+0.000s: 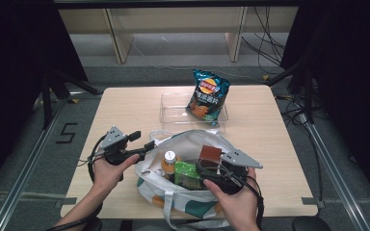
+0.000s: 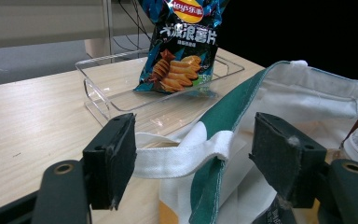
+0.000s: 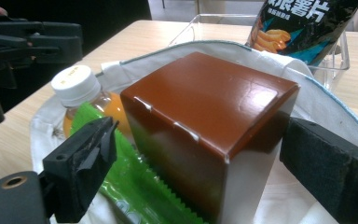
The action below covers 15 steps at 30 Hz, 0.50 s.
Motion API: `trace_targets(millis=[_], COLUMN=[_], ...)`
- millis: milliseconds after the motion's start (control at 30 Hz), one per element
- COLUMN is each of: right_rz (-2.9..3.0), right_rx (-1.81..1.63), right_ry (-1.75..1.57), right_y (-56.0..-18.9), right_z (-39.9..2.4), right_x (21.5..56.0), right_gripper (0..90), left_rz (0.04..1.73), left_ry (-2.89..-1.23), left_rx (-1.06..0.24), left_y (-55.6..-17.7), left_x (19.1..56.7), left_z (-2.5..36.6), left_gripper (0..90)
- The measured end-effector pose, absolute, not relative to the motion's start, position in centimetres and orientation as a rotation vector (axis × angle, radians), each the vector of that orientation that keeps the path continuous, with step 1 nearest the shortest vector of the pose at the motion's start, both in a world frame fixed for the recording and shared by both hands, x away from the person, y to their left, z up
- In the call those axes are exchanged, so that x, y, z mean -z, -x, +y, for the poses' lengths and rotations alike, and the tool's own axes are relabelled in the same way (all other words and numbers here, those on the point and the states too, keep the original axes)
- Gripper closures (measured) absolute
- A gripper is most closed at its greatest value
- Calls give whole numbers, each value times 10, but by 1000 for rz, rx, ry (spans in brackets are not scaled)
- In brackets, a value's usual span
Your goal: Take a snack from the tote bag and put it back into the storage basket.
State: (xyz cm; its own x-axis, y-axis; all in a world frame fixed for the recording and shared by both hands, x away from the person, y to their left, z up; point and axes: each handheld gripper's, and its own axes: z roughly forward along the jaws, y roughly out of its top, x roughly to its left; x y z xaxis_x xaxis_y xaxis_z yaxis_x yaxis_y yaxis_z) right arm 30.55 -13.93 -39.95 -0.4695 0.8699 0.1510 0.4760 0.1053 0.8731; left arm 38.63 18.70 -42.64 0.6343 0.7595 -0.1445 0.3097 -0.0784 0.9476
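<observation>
2 grippers work at a tote bag [image 1: 192, 144] on the table [image 1: 135, 108]. 1 item, the chip bag [image 1: 207, 94], already stands in the clear tray [image 1: 171, 113] beyond; 3 remain inside: brown box [image 3: 209, 135], green packet [image 3: 135, 186], orange bottle [image 3: 81, 93]. Right gripper [image 3: 196, 172] straddles the box, jaws spread wide, pads apart from its sides, so no grip yet. Left gripper [image 2: 193, 161] has its jaws spread around the bag's rim and white strap [image 2: 182, 154], not pinching. Tray offers open room left of the chips; the bag's rim crowds the lift path.
</observation>
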Motion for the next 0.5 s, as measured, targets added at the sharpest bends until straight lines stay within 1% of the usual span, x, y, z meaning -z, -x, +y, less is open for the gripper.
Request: trace_targets(millis=[133,167,367,433,500], right_rz=[1981,1980,1990,1994,2002], right_rx=[-1319,-1312,-1305,-1289,-1287], right_ry=[-1378,-1327,-1337,-1375,-1317], right_y=[-307,-310,-312,-310,-314], right_z=[-136,-137,-131,-129,-132], right_x=[399,400,401,400,402], right_gripper=[117,116,118,129,140], left_rz=[888,888,883,882,889], left_ry=[-1668,-1668,-1662,-1663,-1669], left_rx=[-470,-470,-463,-463,-467], left_y=[-386,-386,-387,-387,-387], left_x=[427,427,427,427,427], left_z=[187,187,187,187,187], left_gripper=[301,301,301,301,301])
